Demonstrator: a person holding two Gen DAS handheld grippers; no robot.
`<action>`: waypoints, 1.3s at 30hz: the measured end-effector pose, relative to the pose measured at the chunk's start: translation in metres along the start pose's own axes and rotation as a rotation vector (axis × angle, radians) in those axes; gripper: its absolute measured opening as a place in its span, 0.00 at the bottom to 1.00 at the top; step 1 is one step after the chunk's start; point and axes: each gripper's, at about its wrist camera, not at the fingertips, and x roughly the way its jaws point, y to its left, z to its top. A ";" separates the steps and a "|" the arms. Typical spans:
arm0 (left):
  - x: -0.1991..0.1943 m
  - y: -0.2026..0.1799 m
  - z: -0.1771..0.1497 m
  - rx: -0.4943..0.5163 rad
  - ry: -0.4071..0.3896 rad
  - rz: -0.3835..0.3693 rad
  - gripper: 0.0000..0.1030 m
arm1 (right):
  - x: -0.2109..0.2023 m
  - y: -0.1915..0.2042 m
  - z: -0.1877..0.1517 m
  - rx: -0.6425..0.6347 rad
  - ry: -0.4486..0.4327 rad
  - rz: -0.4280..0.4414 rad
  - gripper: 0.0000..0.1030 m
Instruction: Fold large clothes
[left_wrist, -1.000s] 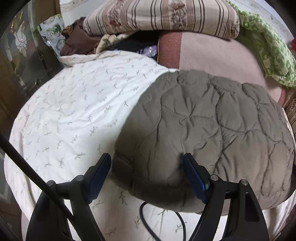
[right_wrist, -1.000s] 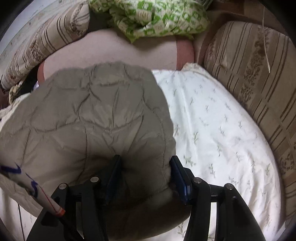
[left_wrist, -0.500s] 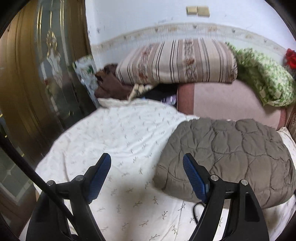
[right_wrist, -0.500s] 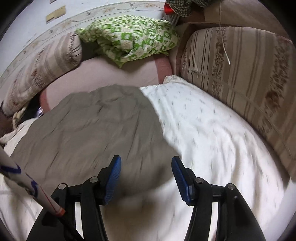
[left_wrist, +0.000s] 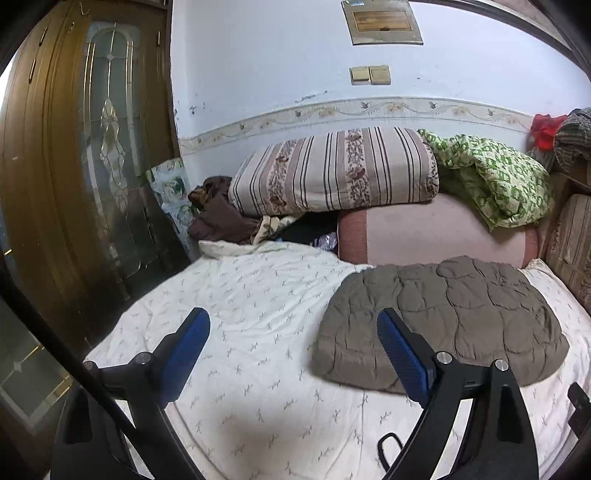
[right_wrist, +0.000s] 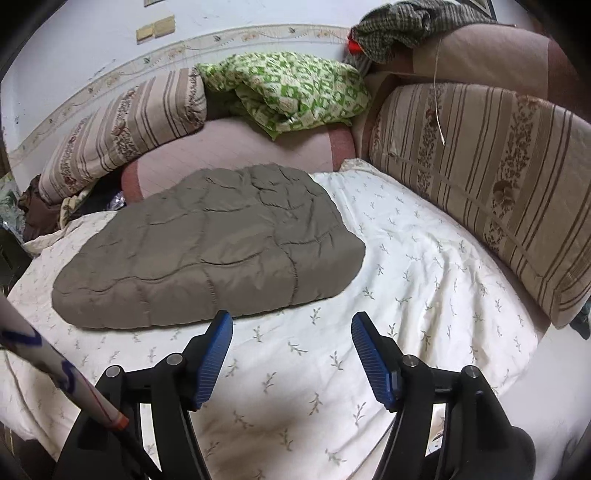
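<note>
Blue ribbed pads sit on my left gripper (left_wrist: 291, 332), and its two fingers are spread wide with nothing between them. My right gripper (right_wrist: 291, 328) is spread wide too, and it holds nothing. Both hang over the white sheet (right_wrist: 406, 280) with little leaf prints. A dark cord (left_wrist: 388, 446) loops low in the left view, and I cannot see where it goes. A black rod (left_wrist: 55, 332) cuts across the near left corner. In the right view a white stick with blue marks (right_wrist: 55, 373) pokes in from the left, and its ends are cut off.

A bit farther, the folded grey-brown quilted coat (right_wrist: 207, 251) lies flat on the sheet. It is apart from both grippers. In the left view my right finger covers part of its near edge. I cannot see any sleeves or a zipper, only puffy stitched squares.

Behind the coat is a pink blanket roll (left_wrist: 436, 236). On top of it rest a striped flower pillow (left_wrist: 336, 170) and a crumpled green and white blanket (right_wrist: 291, 92). To the far left a brown cloth heap (left_wrist: 218, 218) sits half tucked under the pillow, and the dark things beside it are too hard to make out. On the right side stands a big striped cushion (right_wrist: 480, 177). A wooden door with glass (left_wrist: 107, 155) is on the far left.
</note>
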 end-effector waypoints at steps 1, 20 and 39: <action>-0.003 0.002 -0.003 -0.005 0.009 -0.006 0.89 | -0.003 0.004 -0.001 -0.008 -0.002 0.002 0.71; 0.002 0.015 -0.042 -0.030 0.197 -0.013 0.89 | 0.010 0.054 -0.023 -0.118 0.084 0.096 0.73; 0.003 -0.054 -0.068 0.094 0.315 -0.174 0.89 | 0.013 0.044 -0.027 -0.142 0.081 0.051 0.78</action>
